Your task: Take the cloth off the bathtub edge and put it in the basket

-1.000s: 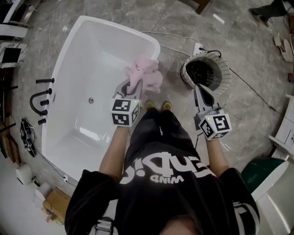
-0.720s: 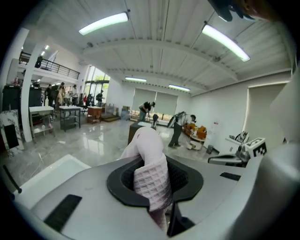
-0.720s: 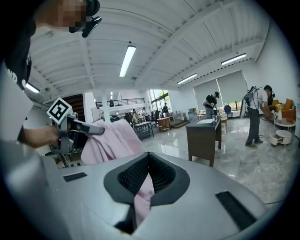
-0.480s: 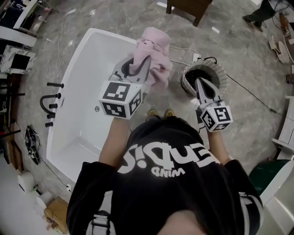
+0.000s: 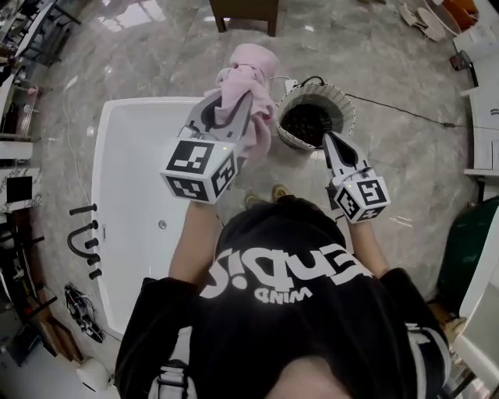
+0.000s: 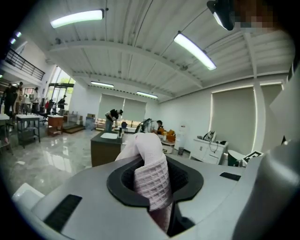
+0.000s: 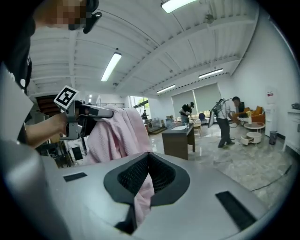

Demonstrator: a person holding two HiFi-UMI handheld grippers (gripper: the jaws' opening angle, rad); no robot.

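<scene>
A pink waffle-weave cloth [image 5: 251,68] hangs in the air from my left gripper [image 5: 234,95], which is shut on it. It is raised between the white bathtub [image 5: 101,195] and the basket, clear of the tub's edge. In the left gripper view the cloth [image 6: 150,176] is pinched between the jaws. The round white basket [image 5: 347,125] with a dark inside stands on the floor just right of the cloth. My right gripper [image 5: 329,140] is shut and holds nothing, near the basket's near rim. In the right gripper view the cloth [image 7: 115,133] dangles from the left gripper [image 7: 108,112].
Black tap fittings [image 5: 82,234] stand left of the tub. A cable [image 5: 405,113] runs over the marble floor to the basket. A dark wooden table [image 5: 245,12] lies beyond and a green object [image 5: 468,249] at the right. The person's feet [image 5: 263,196] are beside the tub.
My left gripper has lifted the cloth off the tub edge and carried it up and toward the basket. The right gripper has stayed near the basket, still shut.
</scene>
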